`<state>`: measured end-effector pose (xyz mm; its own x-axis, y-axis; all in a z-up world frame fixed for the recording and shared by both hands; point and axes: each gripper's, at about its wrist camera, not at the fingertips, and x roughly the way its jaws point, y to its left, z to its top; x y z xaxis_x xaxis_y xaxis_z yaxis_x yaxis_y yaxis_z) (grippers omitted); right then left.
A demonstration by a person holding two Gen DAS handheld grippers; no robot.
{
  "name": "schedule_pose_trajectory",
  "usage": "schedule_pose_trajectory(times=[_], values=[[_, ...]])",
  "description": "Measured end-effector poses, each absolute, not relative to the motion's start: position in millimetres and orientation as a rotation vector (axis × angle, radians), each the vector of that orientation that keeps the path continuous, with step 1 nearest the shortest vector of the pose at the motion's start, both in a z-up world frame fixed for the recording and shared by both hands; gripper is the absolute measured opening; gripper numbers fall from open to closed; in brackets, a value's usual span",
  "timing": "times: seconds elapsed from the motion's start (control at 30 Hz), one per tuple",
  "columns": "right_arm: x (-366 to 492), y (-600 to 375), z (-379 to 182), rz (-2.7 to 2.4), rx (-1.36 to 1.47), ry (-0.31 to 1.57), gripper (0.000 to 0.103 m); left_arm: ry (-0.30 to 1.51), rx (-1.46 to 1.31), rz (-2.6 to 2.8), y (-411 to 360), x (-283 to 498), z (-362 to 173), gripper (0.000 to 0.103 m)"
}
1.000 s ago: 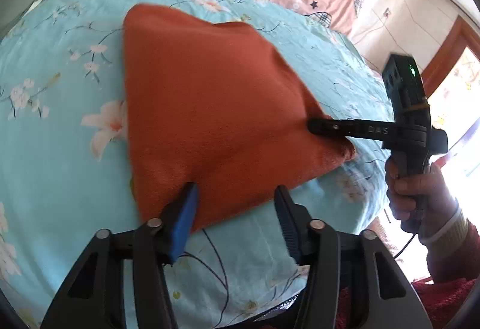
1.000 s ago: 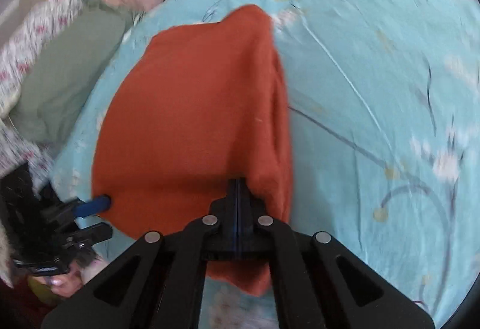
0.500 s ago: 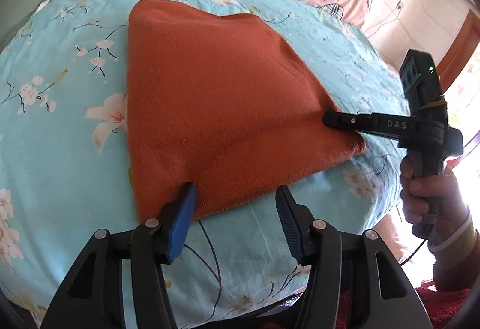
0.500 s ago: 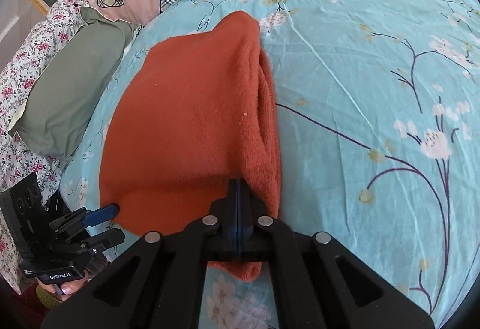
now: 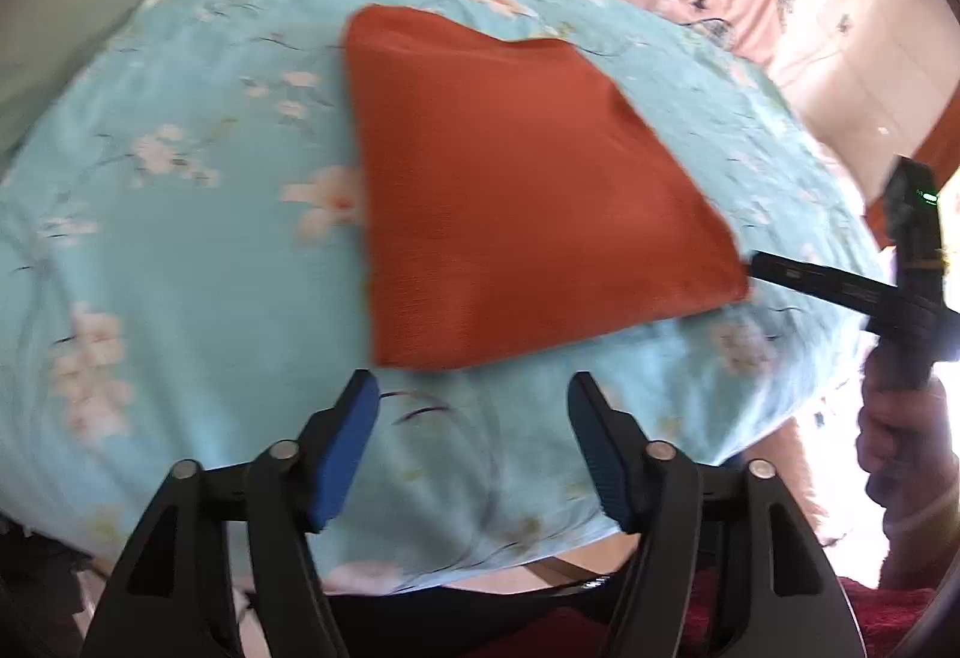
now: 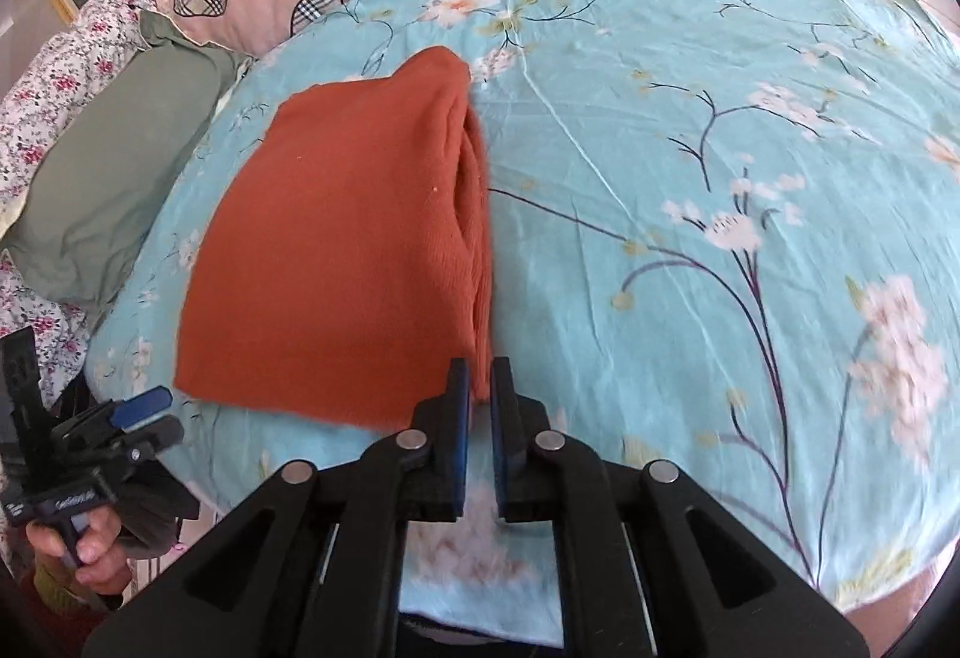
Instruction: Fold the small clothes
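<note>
In the left wrist view, the left gripper (image 5: 474, 418) has its jaws spread wide and empty, just short of the orange garment (image 5: 516, 196), which lies folded flat on the blue flowered bedsheet (image 5: 180, 298).

In the right wrist view, the right gripper (image 6: 478, 400) shows a narrow gap between its jaws at the garment's near corner, gripping nothing. The fold looks finished; perhaps only smoothing is left.

Left claw (image 5: 474, 394) gapes just short of folded orange garment (image 5: 516, 184).
</note>
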<state>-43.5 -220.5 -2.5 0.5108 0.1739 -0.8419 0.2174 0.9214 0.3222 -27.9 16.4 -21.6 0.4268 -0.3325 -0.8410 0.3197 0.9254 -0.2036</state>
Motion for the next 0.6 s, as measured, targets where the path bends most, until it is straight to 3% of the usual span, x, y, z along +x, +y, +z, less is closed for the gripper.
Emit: schedule_pose_trajectory(times=[0.07, 0.13, 0.2, 0.27, 0.6], values=[[-49.5, -220.2, 1.2, -0.025, 0.418, 1.039, 0.01, 1.043, 0.004, -0.371, 22.9, -31.2, -19.4, 0.071], [-52.9, -217.0, 3.7, -0.016, 0.413, 1.035, 0.015, 1.038, 0.011, -0.345, 28.9, -32.6, -16.9, 0.079], [-55.0, -210.8, 7.6, -0.001, 0.402, 1.026, 0.04, 1.029, 0.021, -0.317, 32.6, -33.3, -14.3, 0.089], [-56.5, -203.9, 12.0, 0.005, 0.37, 1.005, 0.051, 1.015, 0.04, -0.301, 33.7, -35.5, -12.8, 0.089], [-61.8, -169.8, 11.2, 0.11, 0.239, 1.026, 0.069, 0.979, 0.191, -0.204, 23.2, -52.2, -18.7, 0.092]])
